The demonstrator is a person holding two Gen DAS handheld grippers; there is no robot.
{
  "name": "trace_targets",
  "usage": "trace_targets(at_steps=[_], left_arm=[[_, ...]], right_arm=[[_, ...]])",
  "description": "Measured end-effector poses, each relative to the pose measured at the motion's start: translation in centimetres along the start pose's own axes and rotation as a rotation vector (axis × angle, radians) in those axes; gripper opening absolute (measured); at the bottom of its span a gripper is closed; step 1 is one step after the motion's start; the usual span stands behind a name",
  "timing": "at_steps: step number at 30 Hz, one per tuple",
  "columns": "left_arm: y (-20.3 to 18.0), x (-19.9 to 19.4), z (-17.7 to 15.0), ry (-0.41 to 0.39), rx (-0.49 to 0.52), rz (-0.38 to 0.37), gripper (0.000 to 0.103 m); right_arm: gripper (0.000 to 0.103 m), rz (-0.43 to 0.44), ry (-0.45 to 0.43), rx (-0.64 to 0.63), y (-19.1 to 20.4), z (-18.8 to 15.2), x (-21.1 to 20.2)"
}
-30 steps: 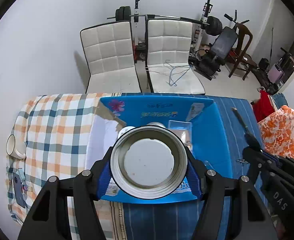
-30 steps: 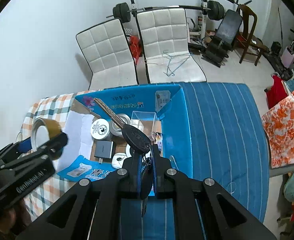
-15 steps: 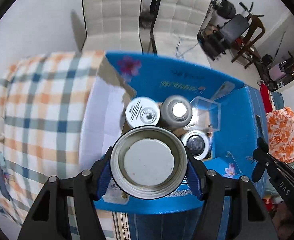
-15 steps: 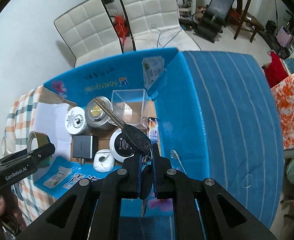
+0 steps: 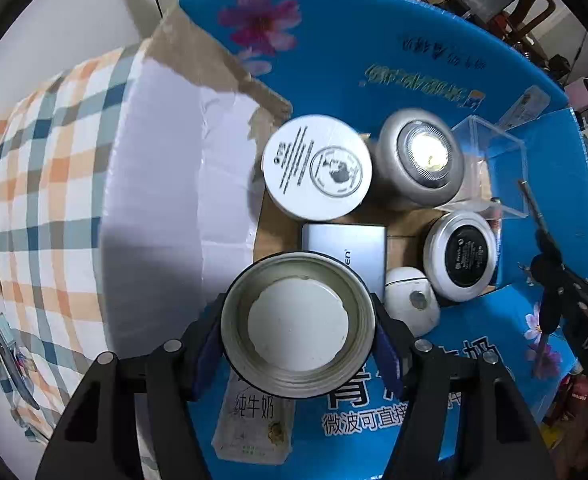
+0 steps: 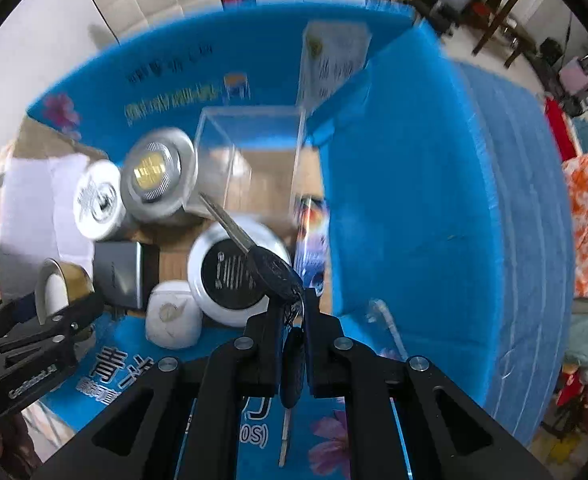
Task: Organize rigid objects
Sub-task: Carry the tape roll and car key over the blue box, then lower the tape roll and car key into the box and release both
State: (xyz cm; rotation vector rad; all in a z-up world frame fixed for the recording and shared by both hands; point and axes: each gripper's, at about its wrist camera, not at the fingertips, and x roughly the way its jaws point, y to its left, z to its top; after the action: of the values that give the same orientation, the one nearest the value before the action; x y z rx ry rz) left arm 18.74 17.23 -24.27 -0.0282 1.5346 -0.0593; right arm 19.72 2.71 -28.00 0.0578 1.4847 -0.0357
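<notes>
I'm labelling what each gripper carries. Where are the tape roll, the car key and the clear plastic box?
tape roll [image 5: 298,354]: left wrist view, its inner wall.
car key [image 6: 274,270]: right wrist view, black head.
clear plastic box [image 6: 254,120]: right wrist view, top face.

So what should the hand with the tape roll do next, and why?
Probably lower the tape roll a bit more, toward the box's near-left corner. The left tool is clamped on it above the box, and that corner looks free beside the grey block and white jar.
</notes>
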Motion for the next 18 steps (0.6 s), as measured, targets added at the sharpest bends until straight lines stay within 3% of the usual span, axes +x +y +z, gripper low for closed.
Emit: trace_targets(at_steps=[10, 16, 18], left_arm=[[-0.1, 1.8, -1.2, 0.032, 0.009, 0.007, 0.062], [0.2, 2.7, -0.8, 0.041, -0.002, 0.004, 0.062], [0.5, 2.9, -0.5, 0.045, -0.005, 0.004, 0.062]], right_arm=[[0.01, -0.018, 0.062, 0.031, -1.7, 0.1, 3.5], [0.018, -0.029, 0.088, 0.037, -2.1, 0.3, 4.3], [0.025, -0.035, 0.085, 0.032, -2.3, 0.3, 4.2]])
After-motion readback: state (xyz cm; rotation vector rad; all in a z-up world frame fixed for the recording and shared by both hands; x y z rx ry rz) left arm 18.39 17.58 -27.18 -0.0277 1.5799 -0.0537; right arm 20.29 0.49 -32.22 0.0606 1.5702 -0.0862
